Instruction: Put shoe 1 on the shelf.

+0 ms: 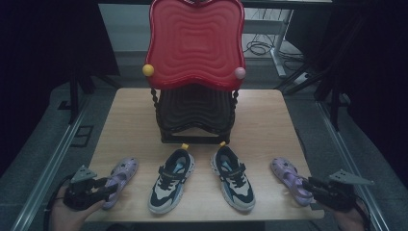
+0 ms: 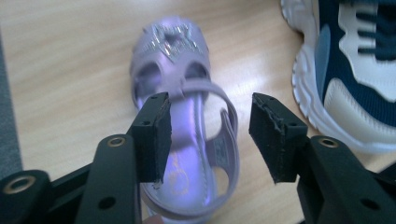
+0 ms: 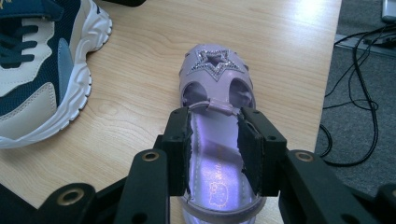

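A left purple sandal (image 1: 120,175) lies near the table's front left corner. My left gripper (image 1: 108,188) reaches in at its heel end. In the left gripper view the sandal (image 2: 187,93) lies below my left gripper (image 2: 210,126), whose jaws stand open and wide on either side of the heel strap; the right pad is clear of it. A right purple sandal (image 1: 288,178) with a glittery star lies flat at the front right. My right gripper (image 1: 312,188) is at its heel. Over that sandal (image 3: 215,79), my right gripper (image 3: 215,140) has its jaws narrowly apart above the insole.
Two navy-and-white sneakers (image 1: 172,180) (image 1: 234,178) sit side by side between the sandals on the wooden table (image 1: 134,110). Behind them stands a dark ribbed box (image 1: 195,115) with a red wavy lid (image 1: 195,43) raised upright. Cables lie on the floor to the right (image 3: 359,93).
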A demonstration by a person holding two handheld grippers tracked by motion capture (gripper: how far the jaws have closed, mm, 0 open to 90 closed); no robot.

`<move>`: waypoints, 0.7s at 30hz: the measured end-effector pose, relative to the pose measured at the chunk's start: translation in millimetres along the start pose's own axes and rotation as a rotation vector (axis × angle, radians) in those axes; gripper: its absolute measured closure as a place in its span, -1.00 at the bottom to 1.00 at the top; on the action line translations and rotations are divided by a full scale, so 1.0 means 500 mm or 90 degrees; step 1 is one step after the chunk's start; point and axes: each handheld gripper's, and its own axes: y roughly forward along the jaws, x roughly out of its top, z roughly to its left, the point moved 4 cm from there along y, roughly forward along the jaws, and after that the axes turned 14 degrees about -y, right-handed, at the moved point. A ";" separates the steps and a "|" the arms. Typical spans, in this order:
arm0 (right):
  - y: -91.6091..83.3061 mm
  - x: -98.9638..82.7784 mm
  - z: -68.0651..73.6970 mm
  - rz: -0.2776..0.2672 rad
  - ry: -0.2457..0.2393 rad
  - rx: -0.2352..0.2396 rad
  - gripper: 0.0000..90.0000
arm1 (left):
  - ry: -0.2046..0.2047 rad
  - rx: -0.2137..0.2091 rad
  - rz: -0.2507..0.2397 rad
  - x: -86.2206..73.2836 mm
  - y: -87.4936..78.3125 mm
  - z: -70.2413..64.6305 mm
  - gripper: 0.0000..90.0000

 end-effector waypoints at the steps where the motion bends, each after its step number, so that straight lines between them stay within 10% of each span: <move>1: 0.004 -0.001 0.001 0.002 -0.001 0.003 0.43 | -0.001 -0.001 0.005 -0.004 0.004 -0.001 0.15; 21: 0.029 -0.006 0.021 0.034 -0.017 0.037 0.40 | 0.005 -0.001 0.053 -0.026 0.055 -0.001 0.41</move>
